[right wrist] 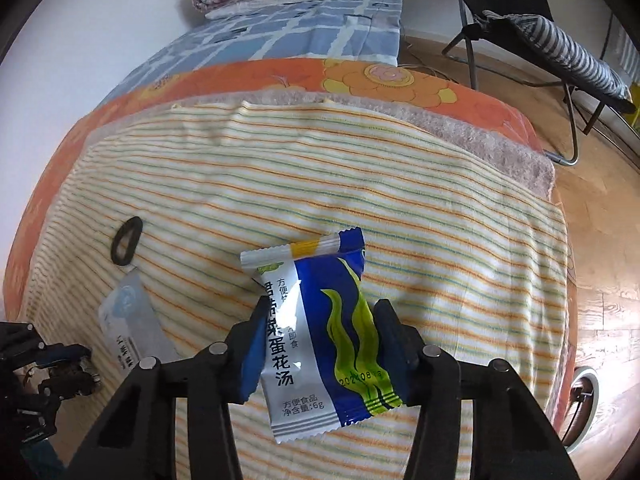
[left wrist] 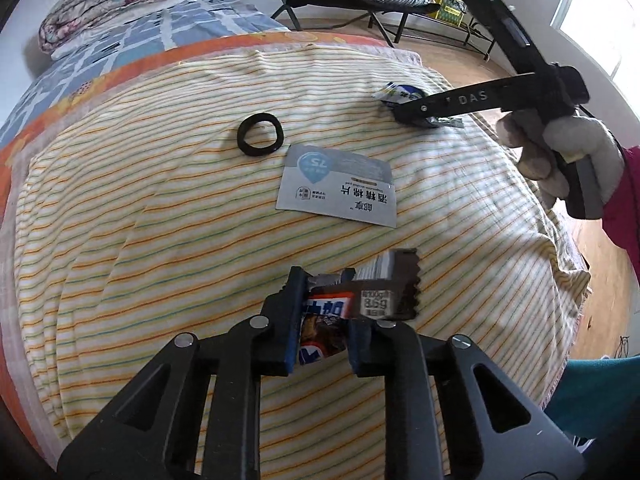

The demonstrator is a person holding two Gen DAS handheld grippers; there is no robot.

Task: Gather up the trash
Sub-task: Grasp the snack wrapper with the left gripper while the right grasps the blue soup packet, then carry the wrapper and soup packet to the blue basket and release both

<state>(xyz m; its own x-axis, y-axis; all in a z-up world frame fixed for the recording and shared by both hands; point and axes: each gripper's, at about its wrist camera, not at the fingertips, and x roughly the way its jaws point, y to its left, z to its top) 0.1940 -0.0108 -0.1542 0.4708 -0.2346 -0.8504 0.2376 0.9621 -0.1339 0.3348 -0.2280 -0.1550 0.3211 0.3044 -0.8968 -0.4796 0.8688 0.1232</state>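
Both claws closed on wrappers above the striped towel on the bed.

We note the left claw clamped on a crumpled brown snack wrapper with an orange-and-blue label and a serrated end, held just over the towel. The right claw pinches a blue-and-silver soup packet with green seaweed artwork, its foil creased. A grey wipe sachet lies flat on the towel, a black ring beside it.
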